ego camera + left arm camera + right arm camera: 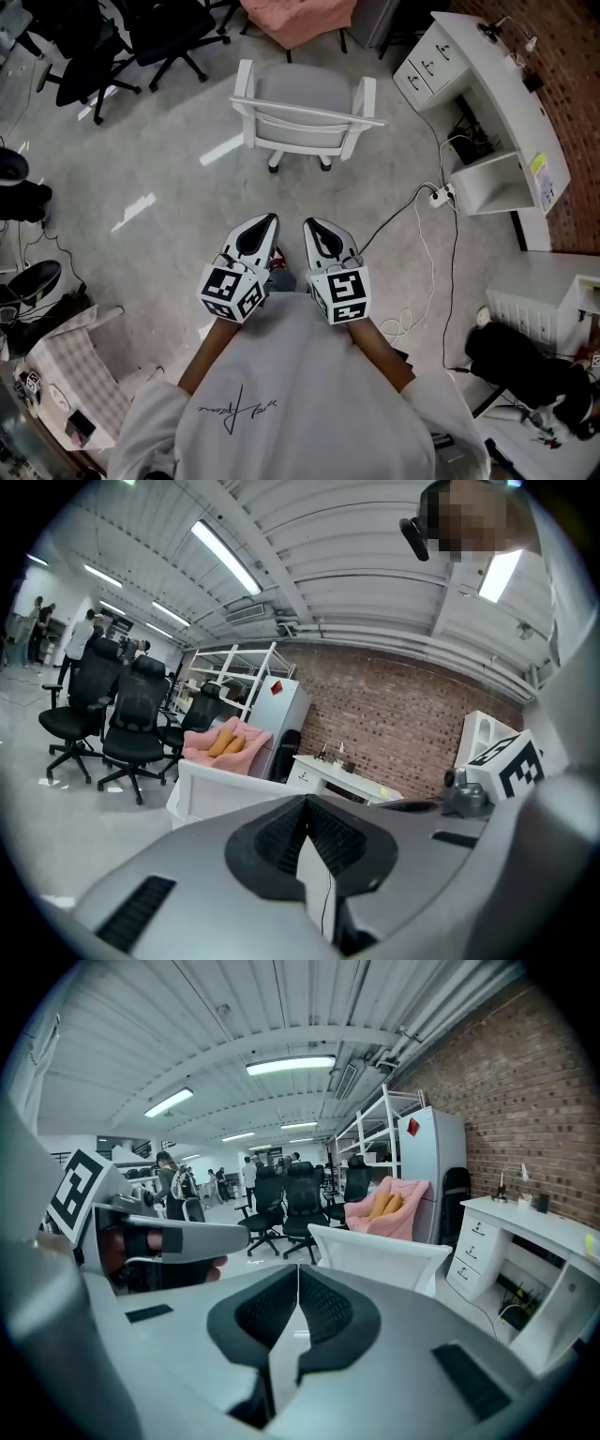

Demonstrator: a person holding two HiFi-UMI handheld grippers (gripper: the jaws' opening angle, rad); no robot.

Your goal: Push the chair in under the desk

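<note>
A white chair (305, 112) with a grey seat stands on the floor ahead of me, its backrest toward me. The white desk (487, 103) with drawers stands at the right against the brick wall. My left gripper (270, 219) and right gripper (309, 223) are held side by side, short of the chair and apart from it, both shut with nothing between the jaws. In the left gripper view the chair (220, 794) shows just over the jaws, with the desk (342, 778) behind. In the right gripper view the chair (380, 1258) is ahead and the desk (525, 1251) at the right.
Black office chairs (103, 42) stand at the far left, and a pink armchair (300, 19) behind the white chair. A power strip (441, 195) and cables (427, 272) lie on the floor at the right. A checked basket (70, 375) sits near left. People stand in the distance (248, 1177).
</note>
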